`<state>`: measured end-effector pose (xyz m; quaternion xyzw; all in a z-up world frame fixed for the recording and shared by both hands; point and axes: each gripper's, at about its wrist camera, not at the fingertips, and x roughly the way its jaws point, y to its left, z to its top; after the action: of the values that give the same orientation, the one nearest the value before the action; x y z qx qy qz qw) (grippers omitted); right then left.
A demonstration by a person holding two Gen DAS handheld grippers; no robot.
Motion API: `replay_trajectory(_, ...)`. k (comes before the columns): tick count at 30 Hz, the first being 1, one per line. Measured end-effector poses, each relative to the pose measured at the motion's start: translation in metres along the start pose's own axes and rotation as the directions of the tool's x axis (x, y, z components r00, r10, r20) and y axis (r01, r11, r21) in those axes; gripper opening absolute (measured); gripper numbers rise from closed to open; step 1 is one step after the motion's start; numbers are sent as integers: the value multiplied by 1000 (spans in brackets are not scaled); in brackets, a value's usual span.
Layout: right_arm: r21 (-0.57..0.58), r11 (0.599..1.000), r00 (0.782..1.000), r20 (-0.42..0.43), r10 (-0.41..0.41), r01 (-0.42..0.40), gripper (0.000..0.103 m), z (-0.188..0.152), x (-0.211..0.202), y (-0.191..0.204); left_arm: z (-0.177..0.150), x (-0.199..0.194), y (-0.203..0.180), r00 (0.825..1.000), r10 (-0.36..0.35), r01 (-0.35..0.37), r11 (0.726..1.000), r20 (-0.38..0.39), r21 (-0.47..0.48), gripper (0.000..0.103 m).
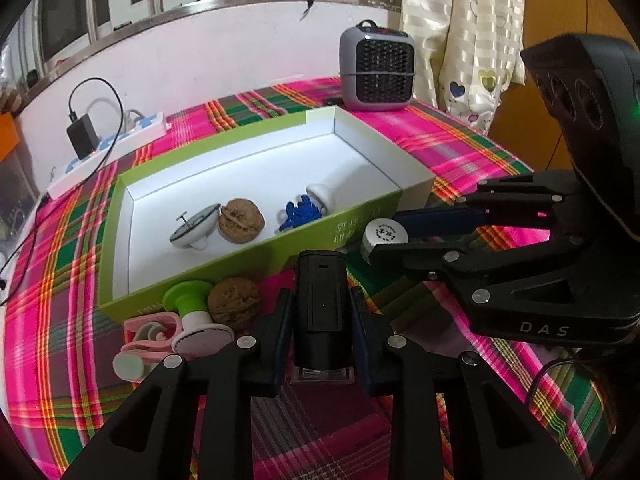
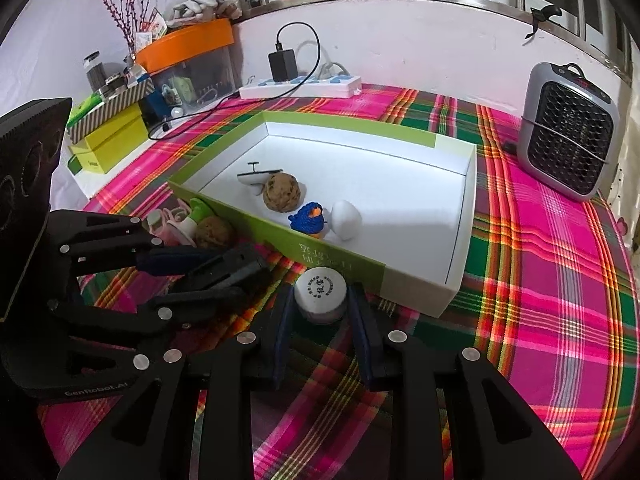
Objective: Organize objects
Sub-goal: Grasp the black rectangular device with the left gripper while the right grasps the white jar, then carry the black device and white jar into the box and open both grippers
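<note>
Both grippers are gripping loads, the left gripper (image 1: 320, 312) clamping a black cylinder (image 1: 320, 292) and the right gripper (image 2: 320, 308) a white stamped cap (image 2: 320, 290), so each should be lifting clear over the green box's wall (image 2: 340, 260) before releasing.

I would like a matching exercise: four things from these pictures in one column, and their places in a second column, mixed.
Things:
1. black cylinder
2. white cap
3. blue knitted toy
4. heater

Places:
A. inside the box
B. between the right gripper's fingers
C. on the cloth beyond the box
D. between the left gripper's fingers

Pairs: 1-D, 2-B, 3-A, 4-C
</note>
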<state>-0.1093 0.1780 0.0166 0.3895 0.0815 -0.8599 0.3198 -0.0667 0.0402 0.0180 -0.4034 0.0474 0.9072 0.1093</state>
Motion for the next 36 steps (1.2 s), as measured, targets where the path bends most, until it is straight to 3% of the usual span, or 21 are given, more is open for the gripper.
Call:
replay_trajectory(14,-5,999,996,82,42,-41,29,3,-13,5,5,-17,8,997,0,4,999,81,-44,25)
replay_trajectory(25,24,998,982,183,48,-53,29,7,-30,0,9,-34,30,983,19,10,987,185,-159,25)
replay_trajectory(36,55,998,978,205,27,-39,29,9,-32,-7,10,-31,39,981,45,-8,981,189,-192,25)
